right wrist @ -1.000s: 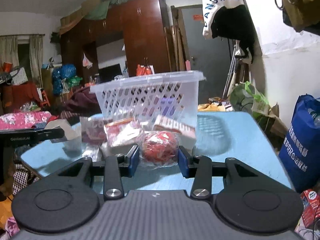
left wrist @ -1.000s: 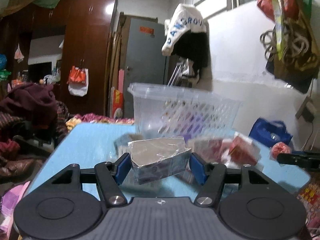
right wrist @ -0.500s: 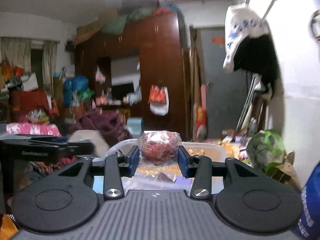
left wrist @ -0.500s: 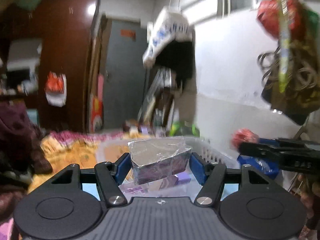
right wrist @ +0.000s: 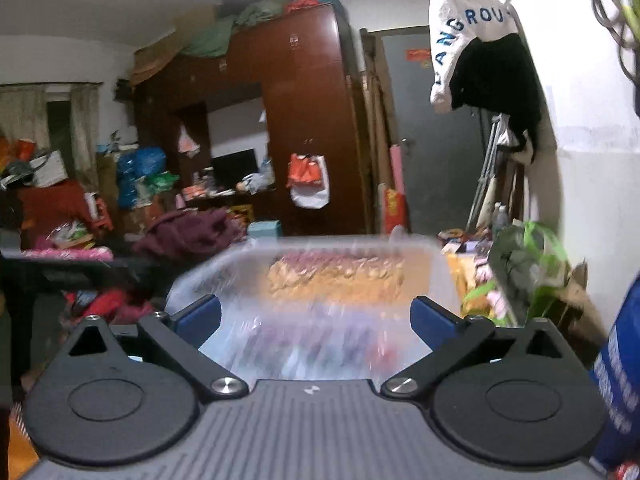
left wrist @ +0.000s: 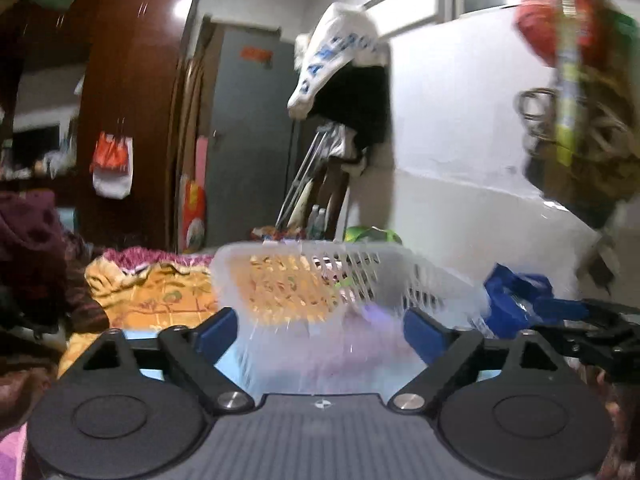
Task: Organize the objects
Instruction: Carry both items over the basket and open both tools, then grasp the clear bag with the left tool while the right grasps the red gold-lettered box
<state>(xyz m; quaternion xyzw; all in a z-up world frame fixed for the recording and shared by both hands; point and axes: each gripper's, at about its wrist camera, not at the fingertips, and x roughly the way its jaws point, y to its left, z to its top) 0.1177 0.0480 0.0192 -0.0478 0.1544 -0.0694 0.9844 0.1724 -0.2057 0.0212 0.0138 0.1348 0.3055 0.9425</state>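
A clear plastic basket (left wrist: 360,268) with slotted walls sits just ahead of and below both grippers, blurred by motion. In the left wrist view my left gripper (left wrist: 320,330) hangs over the basket's near rim, its jaws opening, with nothing between the blue pads (left wrist: 218,330). The right wrist view shows the same basket (right wrist: 240,276); my right gripper (right wrist: 316,316) is above it, jaws opening wide and empty. Blurred purple and red shapes lie inside the basket. The right gripper's black body (left wrist: 592,332) shows at the right edge of the left view.
A blue table top (left wrist: 144,338) carries the basket. Behind are a dark wooden wardrobe (right wrist: 308,120), a grey door (left wrist: 252,140), clothes hanging on the white wall (left wrist: 344,52), a blue bag (right wrist: 620,368) at right and heaped cloth (left wrist: 152,284) at left.
Both grippers rose from the table to above the basket. The left let go of its foil-topped box and the right let go of its red wrapped ball; both sets of jaws have spread wide.
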